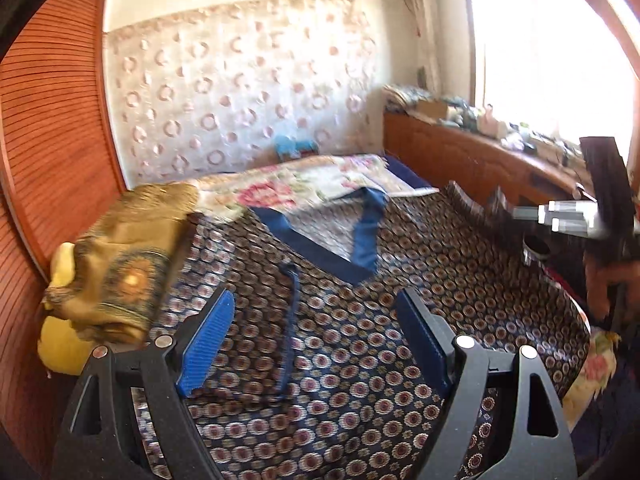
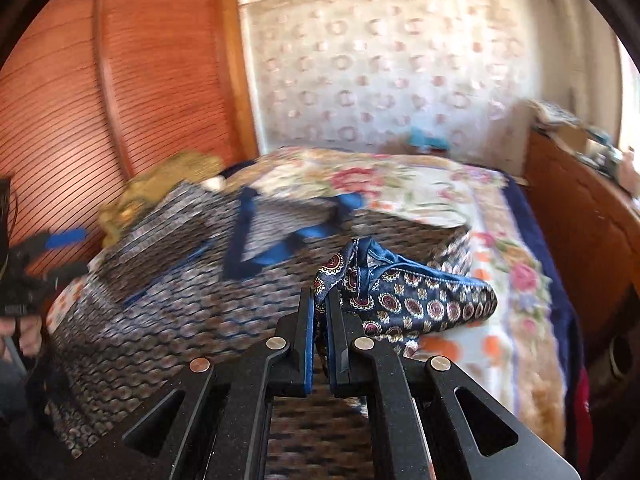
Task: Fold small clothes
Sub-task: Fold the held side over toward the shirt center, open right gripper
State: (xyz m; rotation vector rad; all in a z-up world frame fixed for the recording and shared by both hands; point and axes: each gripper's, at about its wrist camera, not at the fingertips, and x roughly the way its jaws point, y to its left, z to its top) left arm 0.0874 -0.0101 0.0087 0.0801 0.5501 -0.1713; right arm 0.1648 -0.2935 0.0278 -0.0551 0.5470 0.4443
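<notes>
Clamped on a lifted corner of the patterned navy garment by the right hand-held gripper, pads nearly together. Held released and spread above the same cloth by the left hand-held gripper. Lay flat over the bed, long axis running away from the cameras, blue-trimmed neckline pointing at the far wall. Sat just beside its left edge: a folded gold cloth.
</notes>
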